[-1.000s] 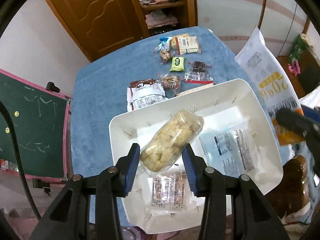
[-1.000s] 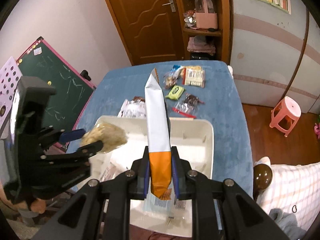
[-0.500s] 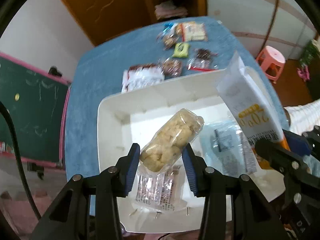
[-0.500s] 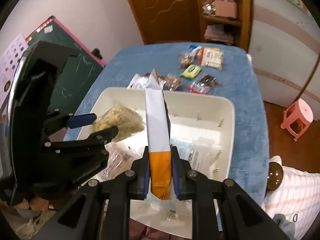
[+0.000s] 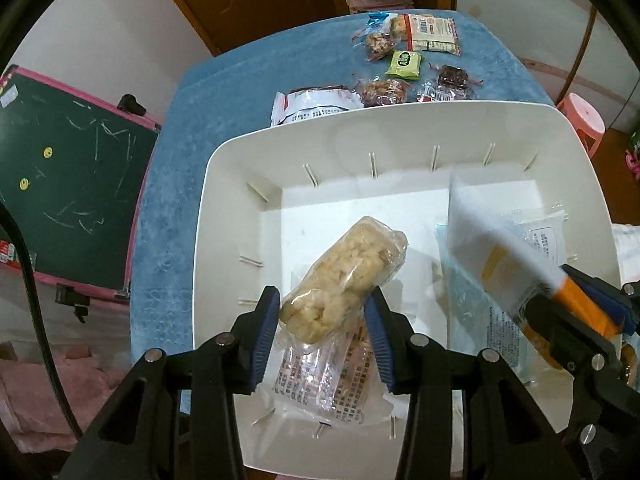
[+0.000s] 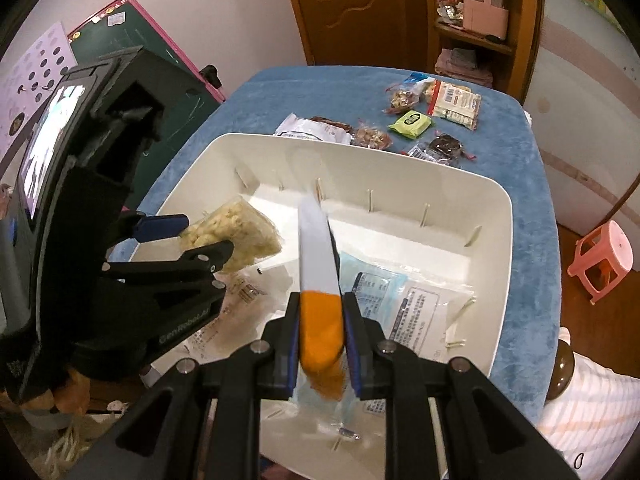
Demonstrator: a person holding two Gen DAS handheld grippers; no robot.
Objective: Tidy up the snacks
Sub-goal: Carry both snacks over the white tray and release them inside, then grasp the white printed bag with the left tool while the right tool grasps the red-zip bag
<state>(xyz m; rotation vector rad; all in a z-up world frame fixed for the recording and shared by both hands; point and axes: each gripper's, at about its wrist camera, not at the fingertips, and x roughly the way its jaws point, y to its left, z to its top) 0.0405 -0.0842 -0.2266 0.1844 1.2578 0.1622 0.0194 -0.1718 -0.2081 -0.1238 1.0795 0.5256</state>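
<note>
My left gripper (image 5: 322, 320) is shut on a clear pack of pale yellow puffed snack (image 5: 344, 280) and holds it over the left side of the white bin (image 5: 224, 184). My right gripper (image 6: 322, 328) is shut on a white-and-orange packet (image 6: 318, 264), held edge-on above the bin (image 6: 496, 216). It also shows blurred in the left wrist view (image 5: 492, 260). The left gripper and its pack (image 6: 236, 232) show at the left of the right wrist view. Flat clear and pale blue packets (image 6: 400, 304) lie on the bin floor.
Several loose snacks lie on the blue tablecloth (image 5: 240, 80) beyond the bin: a green packet (image 5: 406, 64), a white-and-red pouch (image 5: 316, 106), and small clear packs (image 5: 448, 84). A green chalkboard (image 5: 68, 168) stands left. A pink stool (image 6: 604, 252) stands right.
Both grippers have come lower and closer over the bin with their packs still held. The white-and-orange packet has tilted down toward the bin's right side.
</note>
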